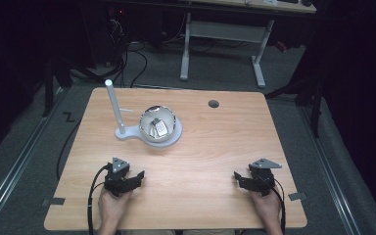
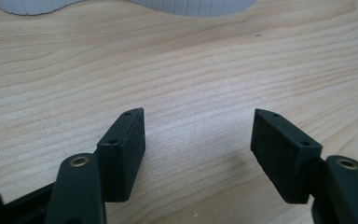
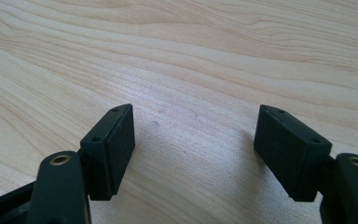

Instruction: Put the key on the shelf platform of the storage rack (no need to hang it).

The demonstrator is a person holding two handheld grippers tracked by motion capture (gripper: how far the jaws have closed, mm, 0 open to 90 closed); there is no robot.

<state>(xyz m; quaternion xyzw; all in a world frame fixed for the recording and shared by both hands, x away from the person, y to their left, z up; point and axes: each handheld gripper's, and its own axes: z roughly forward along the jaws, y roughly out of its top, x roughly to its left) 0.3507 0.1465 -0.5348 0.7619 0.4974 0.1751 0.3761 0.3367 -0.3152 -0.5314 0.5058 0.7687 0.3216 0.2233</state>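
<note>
A: Starting at the left: the left gripper [image 1: 138,177] sits low over the wooden table [image 1: 215,147], jaws spread wide with nothing but bare wood between the pads [image 2: 126,154].

B: And what lies ahead of it?

A: Up and slightly right of its jaws stands a white stand [image 1: 127,133] with an upright white post [image 1: 113,105], and seated in the stand's ring, a shiny metal bowl [image 1: 157,122]. Something small and pale lies inside the bowl; I cannot tell what it is. In the left gripper view the ribbed white edge of the stand [image 2: 191,5] shows beyond the jaw tips, well apart from them.

B: How would that bowl handle?

A: I'd judge it light, stiff and slippery: thin polished metal, curved everywhere. The rim is the only place to pinch, one pad inside and one outside, on the near edge. It looks loose in the ring, so a sideways nudge could tip it or drag the stand.

B: And on the right?

A: The right gripper [image 1: 239,178] rests low too, jaws equally wide and empty, the bowl far off to the upper left of its pads [image 3: 116,149].
</note>
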